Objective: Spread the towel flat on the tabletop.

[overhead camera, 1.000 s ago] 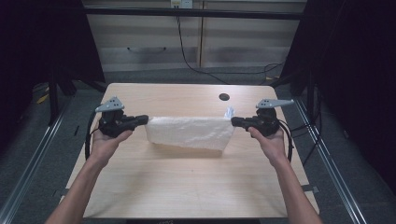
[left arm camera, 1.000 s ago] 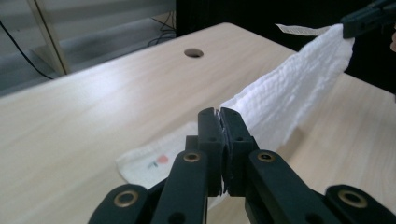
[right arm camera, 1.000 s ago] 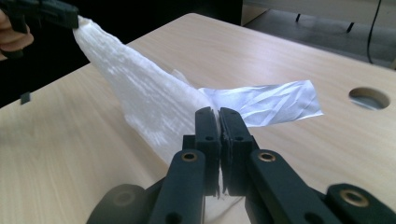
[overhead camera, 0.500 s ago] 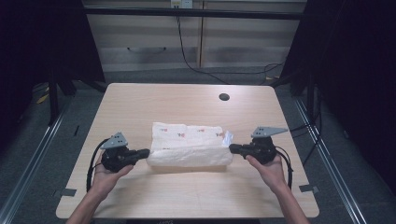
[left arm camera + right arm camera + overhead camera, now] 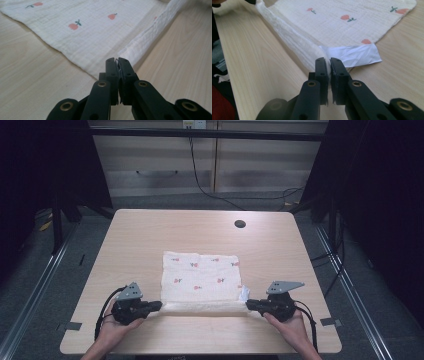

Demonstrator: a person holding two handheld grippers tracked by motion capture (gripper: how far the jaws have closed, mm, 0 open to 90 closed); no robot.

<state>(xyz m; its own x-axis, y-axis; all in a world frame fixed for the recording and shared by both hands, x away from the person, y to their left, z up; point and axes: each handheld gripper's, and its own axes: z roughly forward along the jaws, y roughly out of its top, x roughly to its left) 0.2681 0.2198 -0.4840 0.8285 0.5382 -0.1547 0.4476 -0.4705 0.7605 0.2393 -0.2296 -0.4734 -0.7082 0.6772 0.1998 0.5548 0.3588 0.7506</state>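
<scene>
A white cloth (image 5: 200, 275) printed with small red flowers lies spread on the wooden table (image 5: 150, 230), its near edge bunched into a raised fold (image 5: 202, 307). My left gripper (image 5: 159, 305) is shut on the near left corner of the cloth (image 5: 100, 37), low over the table. On the near right corner my right gripper (image 5: 248, 304) is shut too, beside a white label tag (image 5: 355, 56). In the right gripper view the fold (image 5: 287, 37) runs away toward the other hand. Both jaw pairs (image 5: 117, 61) (image 5: 328, 60) pinch fabric between their tips.
A round dark cable hole (image 5: 240, 224) sits near the table's far right. Cabinets and a hanging cable (image 5: 197, 170) stand behind the table. Metal rails run along the floor on both sides. Bare wood surrounds the cloth on all sides.
Both grippers pulled the cloth's edge from mid-table toward the near edge and lowered it. The cloth, held up folded a second ago, now lies spread flat behind them.
</scene>
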